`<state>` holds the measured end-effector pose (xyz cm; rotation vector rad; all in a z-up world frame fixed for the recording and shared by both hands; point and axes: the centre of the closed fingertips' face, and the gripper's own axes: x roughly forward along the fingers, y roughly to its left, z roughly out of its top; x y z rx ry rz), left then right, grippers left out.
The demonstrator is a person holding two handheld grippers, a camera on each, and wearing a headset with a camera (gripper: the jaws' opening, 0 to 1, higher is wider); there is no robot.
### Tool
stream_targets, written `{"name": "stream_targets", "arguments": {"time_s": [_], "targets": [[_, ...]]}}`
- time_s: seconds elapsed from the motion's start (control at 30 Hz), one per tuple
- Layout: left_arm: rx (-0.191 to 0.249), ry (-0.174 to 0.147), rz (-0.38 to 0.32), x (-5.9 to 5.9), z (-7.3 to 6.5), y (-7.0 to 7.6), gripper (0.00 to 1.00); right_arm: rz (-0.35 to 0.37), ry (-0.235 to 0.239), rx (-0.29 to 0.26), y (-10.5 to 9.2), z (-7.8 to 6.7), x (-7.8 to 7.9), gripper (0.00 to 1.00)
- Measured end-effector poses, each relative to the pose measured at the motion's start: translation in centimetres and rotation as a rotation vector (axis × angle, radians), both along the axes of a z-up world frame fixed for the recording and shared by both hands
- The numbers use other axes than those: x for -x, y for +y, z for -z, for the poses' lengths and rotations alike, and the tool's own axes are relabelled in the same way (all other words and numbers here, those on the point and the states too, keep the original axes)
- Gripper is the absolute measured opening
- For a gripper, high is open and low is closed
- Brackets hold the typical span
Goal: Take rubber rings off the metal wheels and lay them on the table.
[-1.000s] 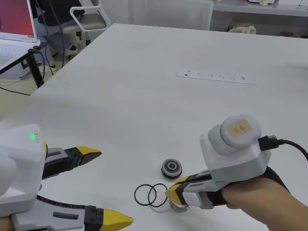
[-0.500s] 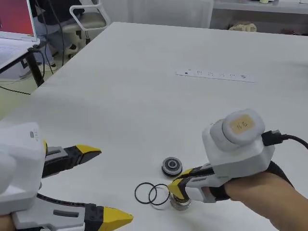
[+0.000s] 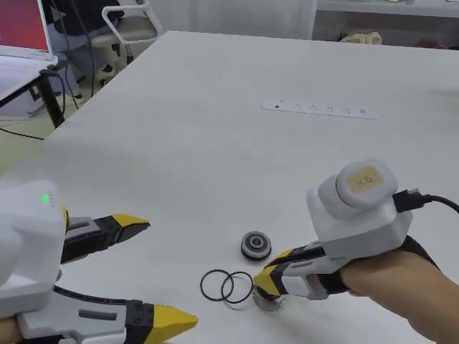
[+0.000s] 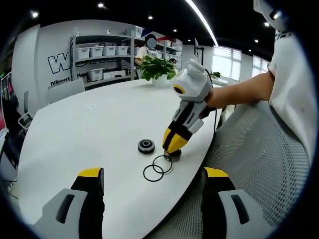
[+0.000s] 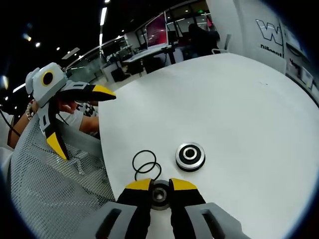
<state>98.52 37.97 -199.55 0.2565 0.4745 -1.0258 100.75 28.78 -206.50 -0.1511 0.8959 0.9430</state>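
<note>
Wheel [image 5: 159,195], small hard steel, nipped by right gripper [image 3: 265,282] near table [image 3: 215,143] edge, jaws almost closed. Two rubber rings [image 3: 226,287] alongside: thin, stretchy, likely slippery. Second wheel [image 3: 256,246] looks ringed; hook under ring's edge. Left gripper [image 3: 171,274] gaping, empty.

Your left gripper [image 3: 171,274]: white body, black jaws, yellow tips, green light [image 3: 44,199] | your right gripper [image 3: 262,282]: same colours, round cap [image 3: 364,180] with a yellow label, black cable [image 3: 430,203] | you wear a white short sleeve [image 4: 294,64]
</note>
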Motion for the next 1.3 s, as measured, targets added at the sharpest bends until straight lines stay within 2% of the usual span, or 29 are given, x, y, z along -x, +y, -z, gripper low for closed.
{"name": "stream_targets", "arguments": {"time_s": [0.1, 0.23, 0.4, 0.57, 0.63, 0.7, 0.9, 1.03, 1.13, 1.3], "targets": [[-0.002, 0.0, 0.0, 0.0, 0.0, 0.0, 0.78, -0.01, 0.002, 0.013, -0.1, 0.1, 0.2, 0.07], [-0.004, -0.002, 0.002, 0.0, 0.0, 0.0, 0.78, -0.002, 0.011, 0.015, -0.2, 0.1, 0.3, 0.09], [-0.01, -0.008, 0.025, 0.2, 0.0, -0.2, 0.79, 0.025, -0.017, -0.007, -0.3, -0.6, -0.3, 0.09], [0.006, -0.043, 0.068, 0.4, -0.7, -0.8, 0.81, 0.067, -0.029, -0.027, -1.0, -1.1, -1.0, 0.09], [-0.004, -0.055, 0.089, 0.4, -0.9, -0.9, 0.81, 0.084, -0.032, -0.033, -1.3, -1.2, -1.4, 0.1], [-0.02, -0.066, 0.096, -0.1, -1.2, -0.9, 0.81, 0.101, -0.037, -0.04, -1.6, -1.3, -1.8, 0.1], [-0.011, -0.113, 0.108, -2.4, -3.5, -1.4, 0.8, 0.133, -0.048, -0.052, -2.2, -1.5, -2.4, 0.1], [-0.042, -0.146, 0.142, -3.9, -4.4, -2.1, 0.8, 0.155, -0.054, -0.055, -2.8, -1.5, -2.9, 0.1], [-0.046, -0.159, 0.172, -4.4, -4.9, -2.9, 0.78, 0.167, -0.057, -0.056, -3.1, -1.5, -3.2, 0.1], [-0.043, -0.174, 0.246, -5.4, -5.2, -5.4, 0.72, 0.172, -0.072, -0.066, -3.4, -1.5, -3.6, 0.1]]}}
